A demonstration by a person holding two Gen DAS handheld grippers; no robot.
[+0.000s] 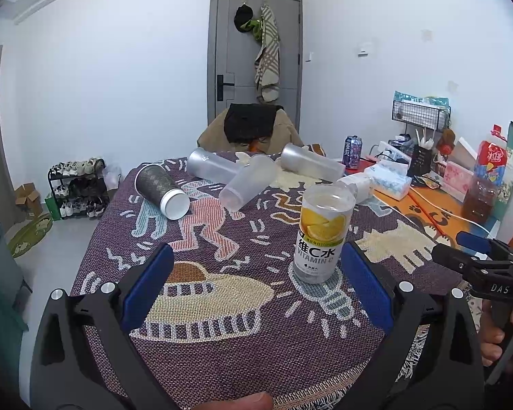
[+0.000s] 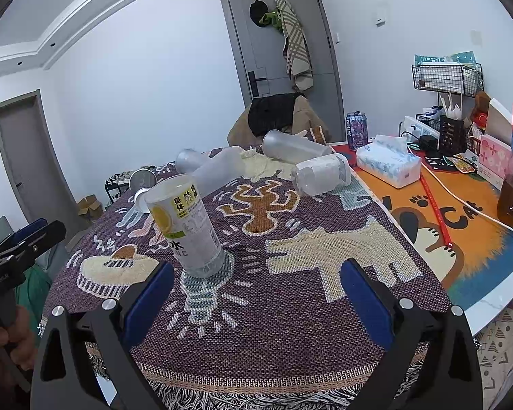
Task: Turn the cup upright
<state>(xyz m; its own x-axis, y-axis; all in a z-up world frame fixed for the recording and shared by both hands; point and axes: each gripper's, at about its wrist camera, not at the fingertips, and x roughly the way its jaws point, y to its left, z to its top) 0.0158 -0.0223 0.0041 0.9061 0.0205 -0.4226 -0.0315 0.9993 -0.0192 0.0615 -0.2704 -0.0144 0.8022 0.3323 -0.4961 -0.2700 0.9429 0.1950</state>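
A clear vitamin C cup (image 1: pixel 321 235) with a lemon label stands upright on the patterned cloth (image 1: pixel 222 307); it also shows in the right wrist view (image 2: pixel 188 225). Several cups lie on their sides behind it: a dark patterned cup (image 1: pixel 160 186), a translucent cup (image 1: pixel 246 182), two frosted cups (image 1: pixel 212 165) (image 1: pixel 311 162) and a white-wrapped one (image 2: pixel 321 174). My left gripper (image 1: pixel 256 280) is open and empty, just in front and left of the upright cup. My right gripper (image 2: pixel 256 290) is open and empty, to the cup's right.
A tissue box (image 2: pixel 388 164), a purple can (image 2: pixel 357 130), a wire rack (image 2: pixel 444 78), a white cable and snack packs sit on the orange mat (image 2: pixel 461 239) at the right. A chair with clothes (image 1: pixel 253 126) stands behind the table. A shoe rack (image 1: pixel 78 188) is on the floor left.
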